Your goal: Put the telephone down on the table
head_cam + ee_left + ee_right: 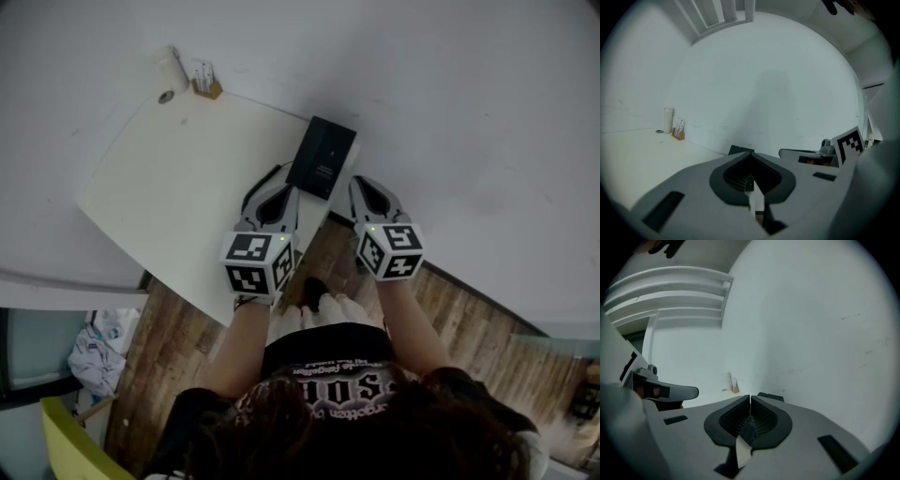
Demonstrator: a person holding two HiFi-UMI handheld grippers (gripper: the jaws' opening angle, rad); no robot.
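Note:
The telephone [322, 157] is a flat black slab at the right end of the white table [178, 187], close to the wall. My left gripper [284, 187] sits just left of its near end, jaws shut and nothing between them. My right gripper [362, 186] hangs just right of the near end, over the floor, also shut and empty. In the left gripper view the closed gripper [750, 158] points at a dark edge of the telephone [740, 150]. In the right gripper view the closed gripper [750, 400] has the telephone's edge [771, 395] just beyond it.
A white cylinder [172, 67] and a small wooden holder [206, 86] stand at the table's far corner by the wall. Wooden floor [469, 309] lies below me, with a yellow chair [66, 441] and a bundle of cloth [98, 342] at the lower left.

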